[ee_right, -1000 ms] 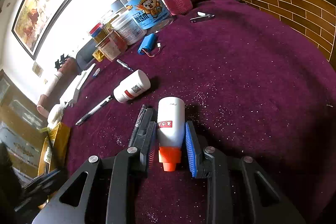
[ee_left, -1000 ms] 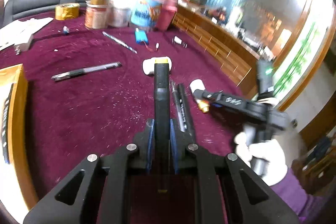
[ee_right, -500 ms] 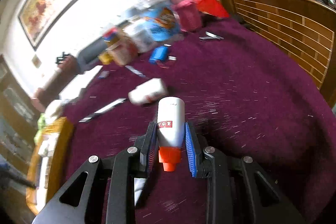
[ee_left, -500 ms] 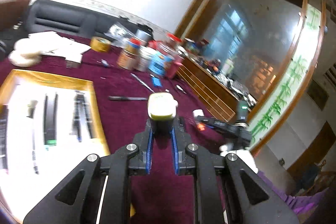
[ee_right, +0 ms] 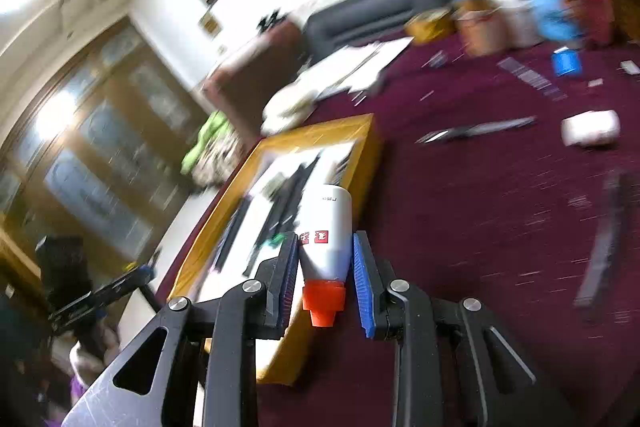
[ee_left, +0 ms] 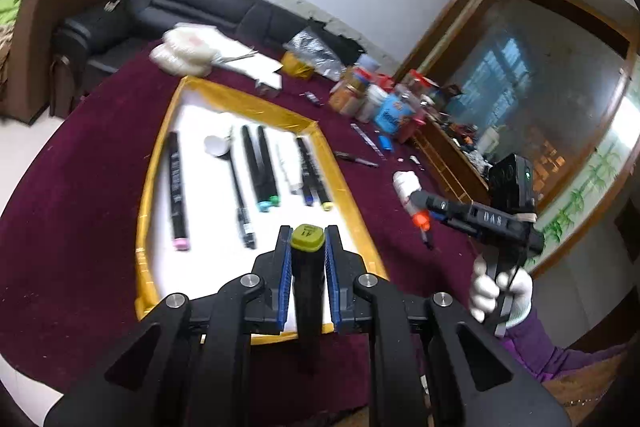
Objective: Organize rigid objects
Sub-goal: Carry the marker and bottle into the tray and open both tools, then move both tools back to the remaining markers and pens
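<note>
1. Both sets of jaws are clamped, folks: the left gripper is clenched on a black marker with an olive-yellow cap, and the right gripper is squeezing a white glue bottle with an orange nozzle pointing back toward the camera.
2. Biggest thing in play is the table under its maroon cloth, with a black sofa behind it.
3. On the cloth sits the yellow-rimmed tray with a white floor; the left gripper hangs over its near end, marker cap out front.
4. From the right wrist view, heavily blurred, the glue bottle hovers beside the tray's right rim.
5. From the left wrist view, the right gripper shows off to the right of the tray, carried by a white-gloved hand with a purple sleeve.
6. A cluster of jars and tubs stands at the far edge of the table, well apart from the tray.
7. Inside the tray lie several markers in a rough row: a pink-tipped marker on the left, a pair with teal and green ends in the middle, and more to the right.
8. Loose on the cloth to the right of the tray: a small white bottle on its side and a dark pen.
</note>
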Available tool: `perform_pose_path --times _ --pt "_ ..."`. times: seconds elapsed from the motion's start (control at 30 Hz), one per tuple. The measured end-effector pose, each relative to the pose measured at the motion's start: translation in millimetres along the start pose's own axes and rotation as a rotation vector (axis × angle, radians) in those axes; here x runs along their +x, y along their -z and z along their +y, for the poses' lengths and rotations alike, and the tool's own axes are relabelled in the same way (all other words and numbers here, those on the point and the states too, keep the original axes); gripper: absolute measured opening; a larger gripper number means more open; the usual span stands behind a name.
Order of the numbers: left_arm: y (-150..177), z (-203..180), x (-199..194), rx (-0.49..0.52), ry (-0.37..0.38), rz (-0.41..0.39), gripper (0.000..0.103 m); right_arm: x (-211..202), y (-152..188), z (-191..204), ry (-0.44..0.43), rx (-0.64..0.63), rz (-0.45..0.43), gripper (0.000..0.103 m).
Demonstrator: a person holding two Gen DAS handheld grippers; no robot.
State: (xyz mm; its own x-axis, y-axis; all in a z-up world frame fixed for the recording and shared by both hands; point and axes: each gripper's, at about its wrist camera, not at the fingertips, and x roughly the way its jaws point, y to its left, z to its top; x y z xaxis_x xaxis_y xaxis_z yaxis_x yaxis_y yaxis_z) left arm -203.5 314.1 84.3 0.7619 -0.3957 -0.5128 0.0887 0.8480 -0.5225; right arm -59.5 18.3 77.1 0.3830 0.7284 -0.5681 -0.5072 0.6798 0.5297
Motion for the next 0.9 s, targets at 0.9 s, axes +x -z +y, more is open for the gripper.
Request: perform_pose_path --times 0.9 --pt "-15 72 72 -0.175 0.054 -0.150 0.038 97 19 69 0.127 -0.168 0.128 0.033"
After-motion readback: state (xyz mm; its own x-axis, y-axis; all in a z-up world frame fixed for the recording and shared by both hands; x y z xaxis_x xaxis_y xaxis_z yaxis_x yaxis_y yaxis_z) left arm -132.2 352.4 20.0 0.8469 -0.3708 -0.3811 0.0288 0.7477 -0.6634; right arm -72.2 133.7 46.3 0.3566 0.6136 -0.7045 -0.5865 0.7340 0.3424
